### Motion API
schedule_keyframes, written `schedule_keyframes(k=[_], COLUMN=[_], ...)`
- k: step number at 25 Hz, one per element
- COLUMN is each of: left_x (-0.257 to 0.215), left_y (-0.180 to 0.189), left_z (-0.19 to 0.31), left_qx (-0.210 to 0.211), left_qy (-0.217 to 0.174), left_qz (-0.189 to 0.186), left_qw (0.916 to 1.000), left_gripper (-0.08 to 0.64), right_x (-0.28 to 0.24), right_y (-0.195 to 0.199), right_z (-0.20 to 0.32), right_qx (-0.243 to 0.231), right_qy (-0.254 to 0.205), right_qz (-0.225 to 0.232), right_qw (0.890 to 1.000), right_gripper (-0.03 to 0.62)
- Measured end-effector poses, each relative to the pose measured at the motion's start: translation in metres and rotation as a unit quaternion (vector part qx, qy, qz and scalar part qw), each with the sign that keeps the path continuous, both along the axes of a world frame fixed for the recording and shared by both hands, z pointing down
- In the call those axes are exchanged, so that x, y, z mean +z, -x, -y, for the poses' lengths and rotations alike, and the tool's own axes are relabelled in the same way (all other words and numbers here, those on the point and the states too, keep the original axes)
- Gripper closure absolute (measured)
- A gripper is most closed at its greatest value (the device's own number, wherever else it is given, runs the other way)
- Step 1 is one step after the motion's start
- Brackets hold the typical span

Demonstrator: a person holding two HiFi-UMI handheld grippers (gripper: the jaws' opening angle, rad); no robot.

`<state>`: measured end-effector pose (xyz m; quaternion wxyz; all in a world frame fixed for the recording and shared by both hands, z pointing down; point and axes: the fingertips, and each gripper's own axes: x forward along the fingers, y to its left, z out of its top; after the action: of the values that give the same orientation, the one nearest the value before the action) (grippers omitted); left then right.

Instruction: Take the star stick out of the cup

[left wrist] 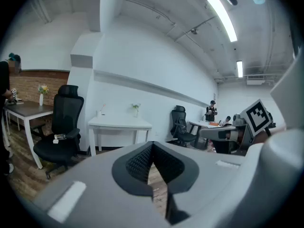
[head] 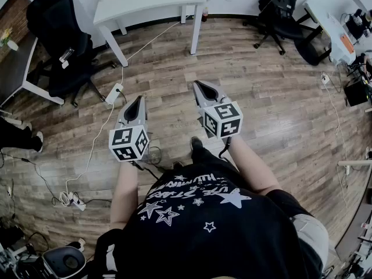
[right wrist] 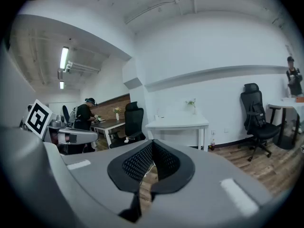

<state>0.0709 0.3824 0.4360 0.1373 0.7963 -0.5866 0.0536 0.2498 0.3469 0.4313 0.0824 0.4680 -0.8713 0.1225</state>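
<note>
Left tongs (head: 138,100), right tongs (head: 201,86) both pressed together, empty, held forward side by side over floor (head: 267,103).

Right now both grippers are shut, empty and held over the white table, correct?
Not quite. The left gripper and right gripper are shut and empty, but they are held over the wood floor. The white table stands farther ahead, as the head view shows.

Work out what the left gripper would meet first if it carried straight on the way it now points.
The left gripper, shut and empty, has free air ahead. Farther on it probably meets the white table near one end, though depth is unclear.
</note>
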Motion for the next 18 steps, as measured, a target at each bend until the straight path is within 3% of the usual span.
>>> schedule_keyframes(k=[13,18], left_x=[0.014,0.031], left_y=[0.024,0.033], left_z=[-0.022,-0.036], left_qx=[0.002,0.011], left_qy=[0.018,0.031], left_qz=[0.003,0.002], left_qw=[0.9998,0.9994], left_gripper=[0.557,0.557], right_x=[0.011,0.021], right_y=[0.032,0.048], right_z=[-0.015,-0.023], right_qx=[-0.004,-0.011], right_qy=[0.011,0.023], right_qz=[0.003,0.024], right_qw=[1.0,0.999], right_gripper=[0.578,0.577])
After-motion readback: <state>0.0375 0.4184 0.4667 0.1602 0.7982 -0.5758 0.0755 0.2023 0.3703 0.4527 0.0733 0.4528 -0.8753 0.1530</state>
